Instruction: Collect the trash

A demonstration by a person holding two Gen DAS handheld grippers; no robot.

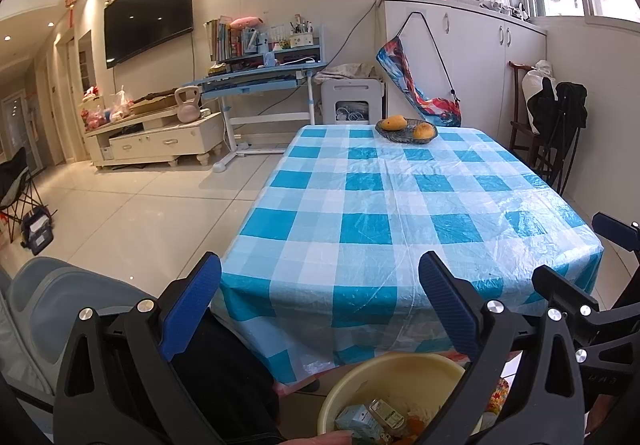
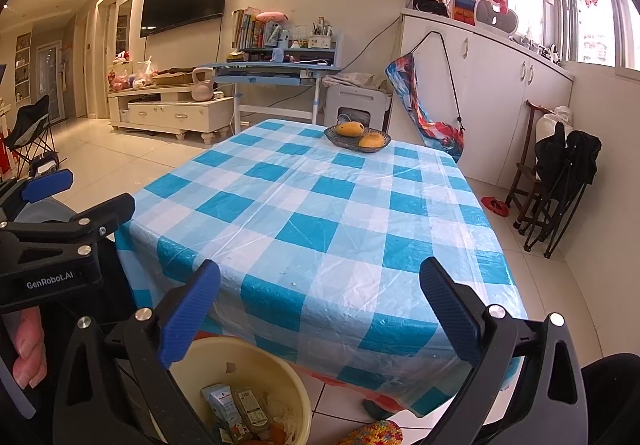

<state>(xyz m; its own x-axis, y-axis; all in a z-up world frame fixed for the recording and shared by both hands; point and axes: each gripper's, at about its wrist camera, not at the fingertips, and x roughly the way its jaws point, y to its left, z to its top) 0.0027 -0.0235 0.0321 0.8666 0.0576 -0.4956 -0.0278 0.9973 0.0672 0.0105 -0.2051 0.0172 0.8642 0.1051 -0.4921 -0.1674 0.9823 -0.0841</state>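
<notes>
- The left gripper, black with blue ribbed pads, stood wide open and held nothing; it hung in front of the near edge of the table.
- The right gripper was the same: jaws spread far apart, empty, pointed over the table.
- The trash was already in the pale yellow round plastic basin on the floor, just below the near table edge: small printed drink cartons, orange peel and pale scraps lay inside.
- The table, under a blue-and-white checked plastic cloth, looked free of litter; only a dark woven fruit dish with two yellow-orange mangoes stood at the far end.
- By my judgement the collecting was nearly done or done.
- A risk: the mangoes could be taken for trash, because they are the only things left on the cloth.
- Another risk: the basin sat close under the grippers, so a low sweep could tip it and spill the cartons.
- The hanging cloth could also catch on a pad and drag the dish.
</notes>
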